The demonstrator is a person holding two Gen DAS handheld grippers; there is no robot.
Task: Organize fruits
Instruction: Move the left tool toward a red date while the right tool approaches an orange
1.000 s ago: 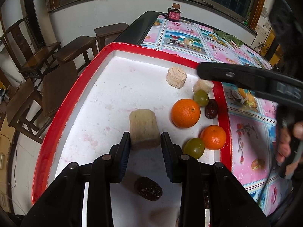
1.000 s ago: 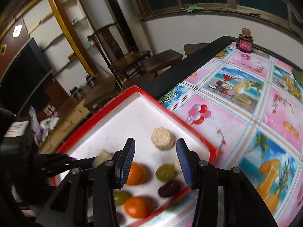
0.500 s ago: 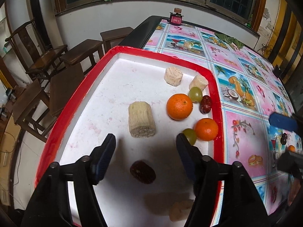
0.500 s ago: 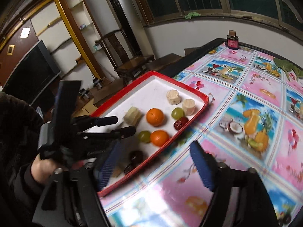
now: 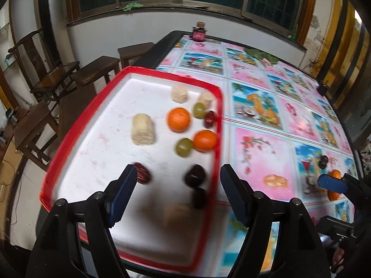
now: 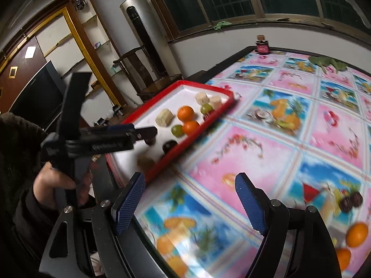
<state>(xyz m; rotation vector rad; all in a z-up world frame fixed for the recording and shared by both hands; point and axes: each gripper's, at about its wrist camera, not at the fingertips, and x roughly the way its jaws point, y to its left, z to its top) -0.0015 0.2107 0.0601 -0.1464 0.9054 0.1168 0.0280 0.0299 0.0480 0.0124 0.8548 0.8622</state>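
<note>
left gripper (image 5: 176,192): your fingers are spread and opening wider, nothing between the pads; you hang over the near end of the tray.
right gripper (image 6: 190,199): fingers apart, empty, only patterned desk (image 6: 266,143) between them.
tray (image 5: 69,134): red rim, white floor, beyond and under your left fingers, at the desk's left edge.
sorted fruit: two oranges (image 5: 178,119), two green grapes (image 5: 184,147) and a date (image 5: 209,119) bunch against the tray's right rim, ahead of your left fingers; probably packed there to leave floor free.
pale cut chunk (image 5: 142,129): lies alone ahead of your left finger, apart from the bunch; two smaller pieces (image 5: 179,93) sit at the far end.
dark fruits (image 5: 194,175): between your left fingers' tips, near the right rim; one date (image 5: 142,173) just beside the left pad.
loose fruit: oranges (image 6: 357,231) and dark fruits (image 6: 351,200) lie on the desk right of your right finger, outside the tray.
next: judged, you swing the right fingers to those loose ones; blur makes counts unsure.
</note>
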